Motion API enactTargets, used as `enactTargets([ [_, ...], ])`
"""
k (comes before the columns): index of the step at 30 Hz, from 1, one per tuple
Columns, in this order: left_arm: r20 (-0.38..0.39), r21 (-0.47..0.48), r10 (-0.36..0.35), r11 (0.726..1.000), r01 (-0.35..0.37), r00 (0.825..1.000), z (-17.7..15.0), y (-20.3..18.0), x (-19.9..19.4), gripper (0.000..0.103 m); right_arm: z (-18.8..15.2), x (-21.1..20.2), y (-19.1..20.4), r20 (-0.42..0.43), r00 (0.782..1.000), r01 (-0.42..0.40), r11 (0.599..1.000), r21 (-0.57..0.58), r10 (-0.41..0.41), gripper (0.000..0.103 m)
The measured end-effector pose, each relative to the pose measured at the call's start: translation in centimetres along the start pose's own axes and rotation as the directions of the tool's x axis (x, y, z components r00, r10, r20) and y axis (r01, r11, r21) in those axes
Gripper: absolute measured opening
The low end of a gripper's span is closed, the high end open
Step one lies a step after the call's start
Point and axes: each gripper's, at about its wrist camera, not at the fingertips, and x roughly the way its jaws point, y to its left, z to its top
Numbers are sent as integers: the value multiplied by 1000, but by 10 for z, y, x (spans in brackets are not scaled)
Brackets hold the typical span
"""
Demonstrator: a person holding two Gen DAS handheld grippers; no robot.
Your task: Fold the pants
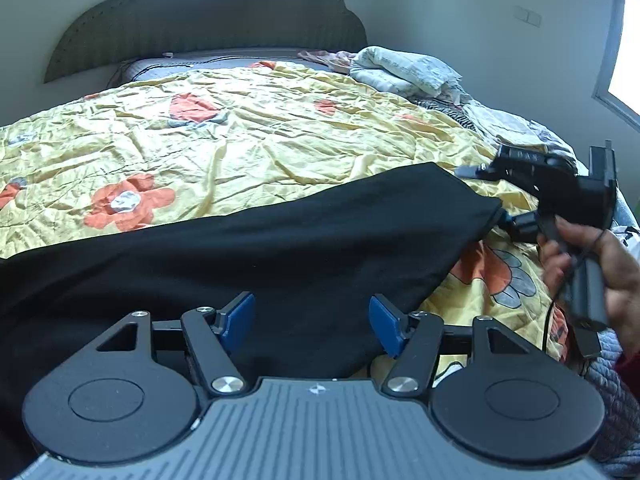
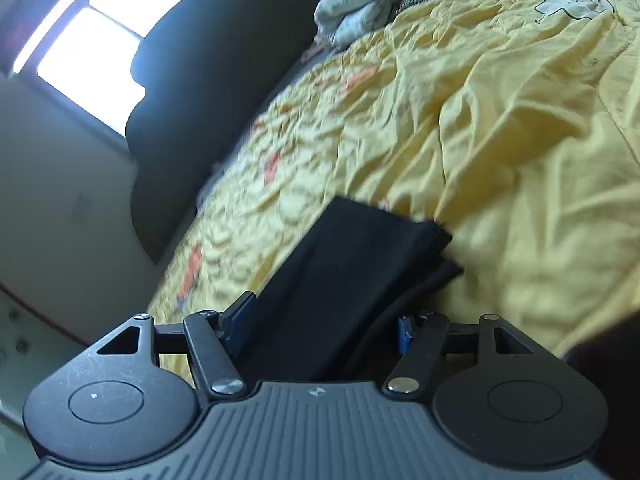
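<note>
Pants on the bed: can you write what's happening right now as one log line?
black pants flat on yellow quilt | left tongs open above pants | right tongs open around pants' end | fold not visibly begun

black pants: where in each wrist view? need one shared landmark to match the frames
Left wrist: black pants span the lower-middle, from the left edge to a corner at right-centre, lying on the yellow floral bedspread.
Right wrist: the pants sit at centre-bottom, running up from between the gripper's fingers.
Shared landmark: the pale bundle of bedding by the dark headboard.

Bed (image 1: 256,60) under yellow floral quilt (image 1: 240,136), black pants (image 1: 260,248), rumpled clothes (image 1: 404,70).
</note>
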Motion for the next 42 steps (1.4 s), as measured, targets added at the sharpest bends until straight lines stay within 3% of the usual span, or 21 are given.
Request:
enactTargets([
  [2, -3, -5, 5, 1000, -5, 1000, 0, 0, 1, 68, 11, 13, -7, 21, 1000, -18, 999, 38, 17, 54],
  [4, -4, -13, 10, 1000, -10, 1000, 1, 0, 2, 68, 20, 32, -12, 13, 1000, -17, 998, 66, 16, 25],
  [5, -3, -19, 15, 1000, -15, 1000, 2, 0, 3, 68, 24, 41, -15, -3, 1000, -12, 997, 75, 12, 5],
  [7, 3, -29, 25, 999, -25, 1000, 4, 1, 3, 68, 30, 48, -13, -15, 1000, -22, 998, 64, 23, 4],
  [10, 26, -49, 58, 997, -56, 998, 7, 6, 1, 68, 41, 32, 24, 34, 995, -95, 991, -99, 98, 4],
  [12, 39, -78, 79, 994, -76, 996, 11, 10, 2, 69, 47, 16, 58, 88, 980, -153, 956, -250, 180, 4],
  [14, 35, -106, 86, 991, -82, 996, 14, 12, 5, 72, 49, 7, 84, 126, 967, -159, 912, -378, 221, 4],
  [16, 12, -125, 96, 988, -94, 995, 14, 14, 10, 72, 51, 20, 90, 108, 984, -90, 911, -403, 145, 4],
  [18, -9, -134, 98, 986, -99, 995, 12, 14, 15, 72, 52, 51, 80, 35, 999, 39, 906, -421, -27, 6],
  [20, -23, -137, 95, 986, -97, 995, 9, 14, 17, 72, 45, 77, 54, -49, 985, 135, 915, -380, -166, 7],
  [22, -29, -132, 97, 986, -100, 995, 8, 14, 17, 72, 39, 84, 34, -87, 979, 153, 941, -301, -187, 10],
  [23, -30, -130, 102, 986, -105, 994, 9, 14, 18, 72, 36, 81, 25, -87, 985, 127, 961, -245, -152, 12],
  [26, -26, -142, 109, 984, -111, 994, 12, 16, 19, 74, 31, 75, 12, -97, 993, 47, 990, -135, -60, 32],
  [28, -21, -155, 114, 981, -116, 993, 15, 17, 20, 75, 27, 72, 17, -95, 995, 9, 988, -152, -24, 48],
  [29, -21, -158, 123, 979, -125, 992, 17, 16, 21, 77, 23, 71, 20, -96, 995, -9, 986, -168, -7, 61],
  [31, -23, -157, 149, 976, -151, 989, 20, 15, 24, 78, 16, 70, 27, -103, 995, -26, 981, -190, 6, 66],
  [34, -42, -142, 198, 969, -202, 979, 22, 12, 28, 79, 4, 64, 36, -76, 997, -17, 968, -251, -2, 63],
  [36, -57, -133, 217, 966, -223, 974, 22, 12, 30, 79, 1, 60, 37, -38, 998, 34, 963, -266, -46, 19],
  [39, -63, -129, 235, 962, -241, 970, 24, 13, 31, 79, 5, 59, 31, -33, 998, 41, 965, -260, -51, 10],
  [42, -66, -124, 251, 958, -258, 966, 27, 13, 35, 80, 9, 58, 30, -31, 998, 46, 961, -273, -57, 9],
])
